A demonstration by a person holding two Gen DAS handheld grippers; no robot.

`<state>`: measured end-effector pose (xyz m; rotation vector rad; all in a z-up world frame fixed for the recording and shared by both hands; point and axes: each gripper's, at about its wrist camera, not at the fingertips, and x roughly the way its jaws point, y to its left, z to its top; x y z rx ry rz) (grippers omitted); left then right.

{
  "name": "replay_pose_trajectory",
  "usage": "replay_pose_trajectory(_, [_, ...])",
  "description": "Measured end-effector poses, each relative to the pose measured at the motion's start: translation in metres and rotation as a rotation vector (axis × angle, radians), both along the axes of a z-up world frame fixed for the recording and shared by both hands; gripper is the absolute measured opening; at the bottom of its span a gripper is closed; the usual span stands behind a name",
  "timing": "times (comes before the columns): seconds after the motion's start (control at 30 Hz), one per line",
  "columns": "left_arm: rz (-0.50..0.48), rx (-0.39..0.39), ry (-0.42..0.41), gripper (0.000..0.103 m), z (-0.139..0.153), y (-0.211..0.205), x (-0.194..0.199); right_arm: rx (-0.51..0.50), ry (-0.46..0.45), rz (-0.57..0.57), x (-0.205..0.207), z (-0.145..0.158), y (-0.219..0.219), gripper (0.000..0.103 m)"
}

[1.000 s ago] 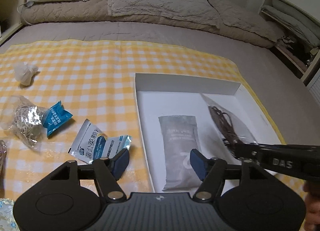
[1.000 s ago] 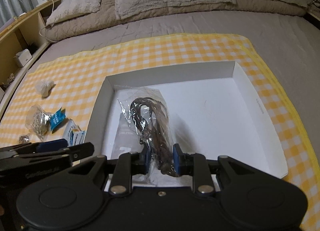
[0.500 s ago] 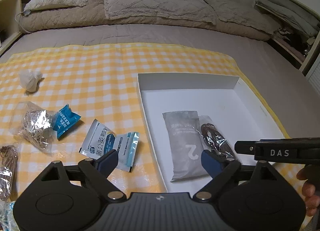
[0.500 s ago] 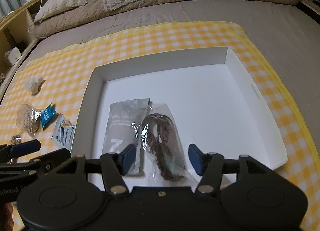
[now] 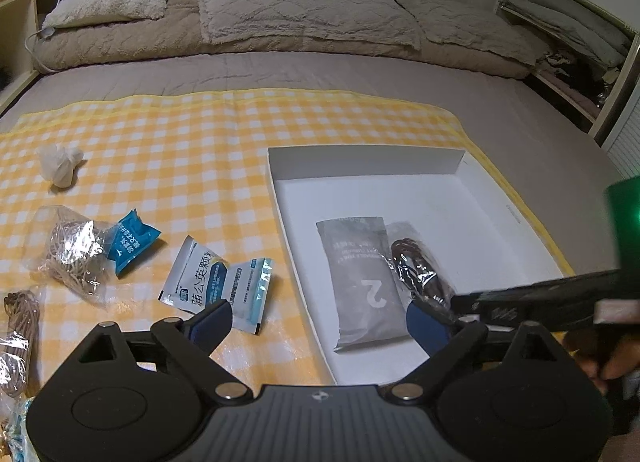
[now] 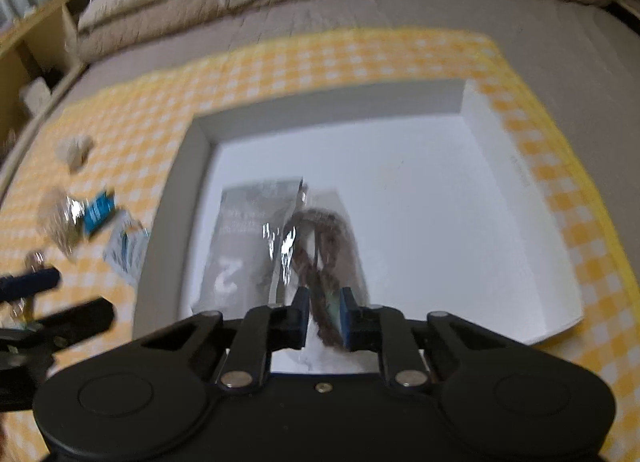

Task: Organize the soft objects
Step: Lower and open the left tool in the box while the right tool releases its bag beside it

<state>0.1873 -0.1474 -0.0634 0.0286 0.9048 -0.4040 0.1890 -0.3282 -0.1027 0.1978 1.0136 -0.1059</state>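
White shallow cardboard box on yellow checked cloth spread over bed; inside box, grey pouch marked "2" lying flat, clear bag of brown cord just beside it on its right; right tongs clamped on near end of that bag, view blurred; left tongs spread wide, holding nothing, straddling box's left wall; on cloth left of box: white-and-blue sachet, blue packet, bag of pale string, white wad.
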Motion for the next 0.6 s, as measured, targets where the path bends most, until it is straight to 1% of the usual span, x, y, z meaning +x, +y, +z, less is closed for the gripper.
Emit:
replay_pose_trajectory(0.13, [0.004,0.001,0.004,0.094,0.0,0.0,0.002,-0.047,0.077,0.014,0.01,-0.027,0.005,0.019])
replay_pose_trajectory(0.2, [0.004,0.001,0.004,0.094,0.0,0.0,0.003,-0.069,0.077,0.022,0.011,-0.033,0.006,0.02])
replay_pose_trajectory(0.3, [0.004,0.004,0.004,0.094,0.0,0.001,0.003,-0.077,0.078,0.032,0.013,-0.032,0.007,0.02])
replay_pose_trajectory(0.4, [0.004,0.001,-0.001,0.094,0.002,0.004,0.004,-0.045,0.069,0.008,0.011,-0.023,0.002,0.02])
replay_pose_trajectory(0.6, [0.004,-0.002,-0.028,0.095,0.008,0.009,-0.001,-0.01,-0.051,0.009,-0.011,0.014,0.002,0.022])
